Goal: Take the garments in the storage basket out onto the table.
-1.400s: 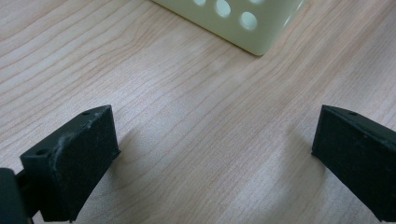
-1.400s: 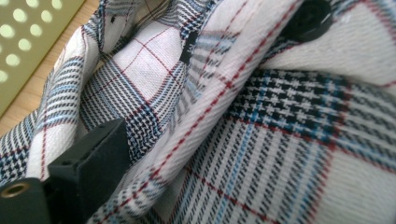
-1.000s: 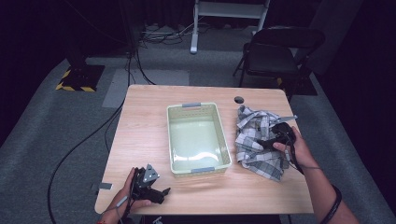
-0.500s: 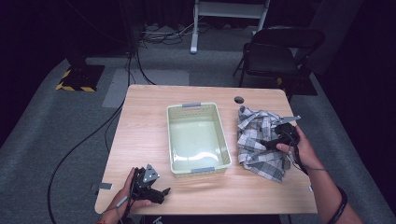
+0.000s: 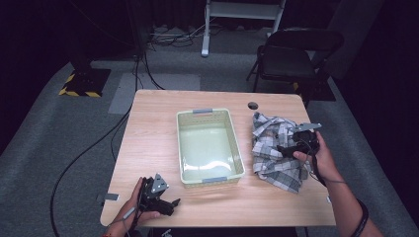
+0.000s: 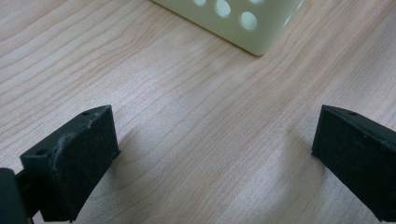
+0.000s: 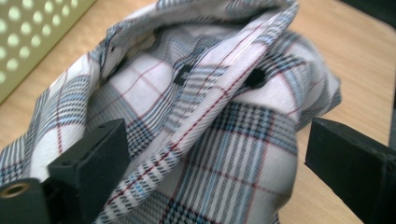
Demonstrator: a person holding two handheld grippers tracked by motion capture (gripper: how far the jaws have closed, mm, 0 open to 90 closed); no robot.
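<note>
Wooden tabletop (image 5: 148, 143) carries a pale green basket (image 5: 209, 147) at its middle. The crumpled plaid shirt (image 5: 274, 148) lies by the right edge, the right gripper (image 5: 292, 146) over it, jaws spread wide astride the cloth. Left gripper (image 5: 165, 203) rests near the front-left corner, jaws wide, holding nothing.

Your high view looks forward and down over the whole light wooden table (image 5: 148, 143). Your left gripper view sits close above that tabletop, facing a corner of the pale green perforated plastic basket (image 6: 243, 23). Your right gripper view hovers close over the crumpled plaid shirt (image 7: 210, 121), sharing that basket's wall.
</note>
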